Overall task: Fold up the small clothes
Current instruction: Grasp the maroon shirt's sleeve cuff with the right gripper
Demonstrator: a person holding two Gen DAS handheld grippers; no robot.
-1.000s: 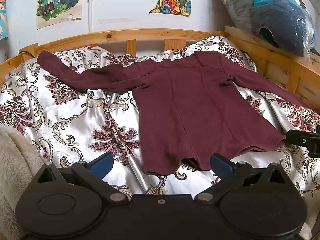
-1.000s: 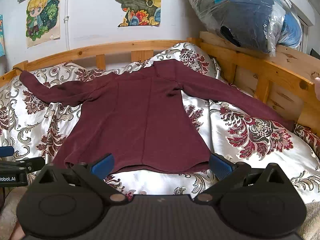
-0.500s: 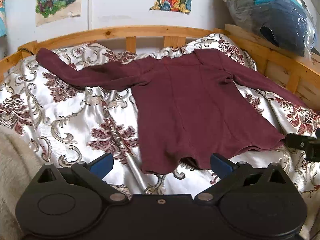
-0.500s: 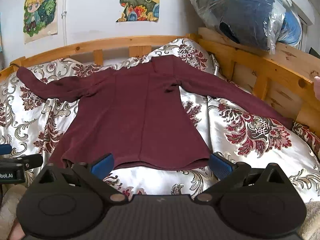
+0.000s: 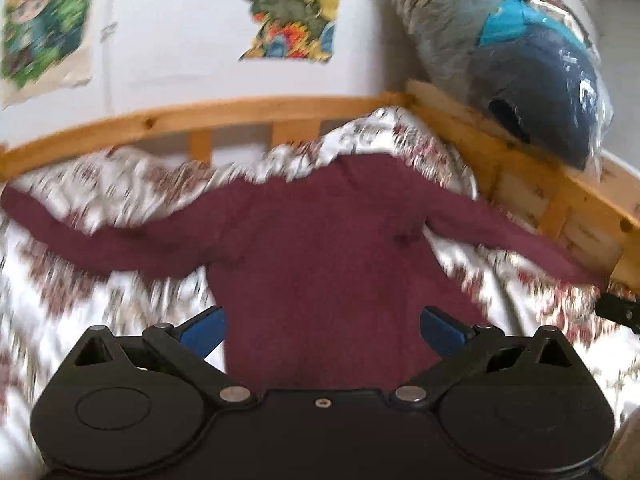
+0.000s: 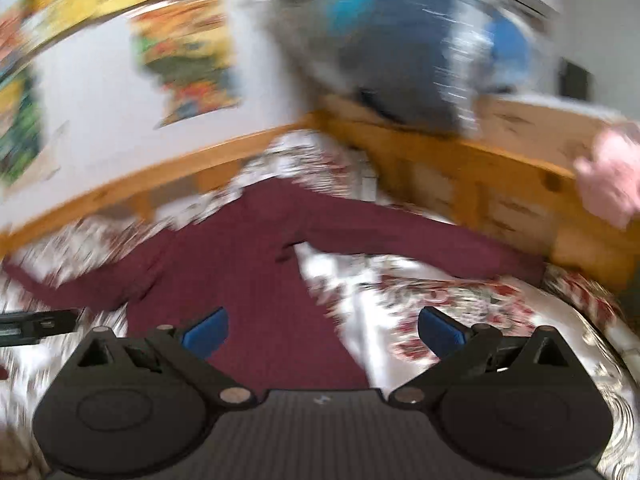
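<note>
A maroon long-sleeved top [image 5: 320,264] lies flat on the patterned bedspread, both sleeves spread out to the sides. My left gripper [image 5: 322,330] is open over the lower body of the top, its blue pads wide apart with nothing between them. In the right wrist view the same maroon top [image 6: 248,280] fills the lower left, and its right sleeve [image 6: 420,240] runs toward the wooden rail. My right gripper [image 6: 322,330] is open above the top's right edge and holds nothing. Both views are blurred by motion.
The white and red floral bedspread [image 5: 120,304] covers the bed. A wooden bed rail [image 5: 240,114] runs along the back and right side. A plastic-wrapped bundle [image 5: 532,76] rests on the right rail. Posters [image 5: 292,8] hang on the wall. A hand [image 6: 612,172] shows at far right.
Both grippers have moved forward over the top and tilted upward, so the hem has dropped out of sight beneath them. Both stay open.
</note>
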